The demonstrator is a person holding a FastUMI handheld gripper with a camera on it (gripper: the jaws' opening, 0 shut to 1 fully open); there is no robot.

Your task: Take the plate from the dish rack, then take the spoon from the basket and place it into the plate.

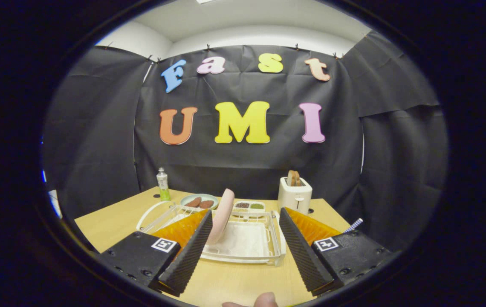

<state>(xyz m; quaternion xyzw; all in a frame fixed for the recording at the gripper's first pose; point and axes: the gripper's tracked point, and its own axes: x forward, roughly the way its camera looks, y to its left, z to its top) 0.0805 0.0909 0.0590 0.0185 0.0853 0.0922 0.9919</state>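
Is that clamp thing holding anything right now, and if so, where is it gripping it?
Nothing is held. The gripper is open, its fingers spread wide apart. The pink plate stands upright in the dish rack, close beside one finger, ungripped.

Handheld two-finger gripper with tagged blocks

The gripper (246, 224) has two wedge-shaped fingers (189, 253) with finely ribbed inner pads. Each finger is mounted on a black block (140, 258) fitted with small screws and topped with a square black-and-white marker (165, 244). A fingertip (264, 300) of the person shows below, between the blocks.
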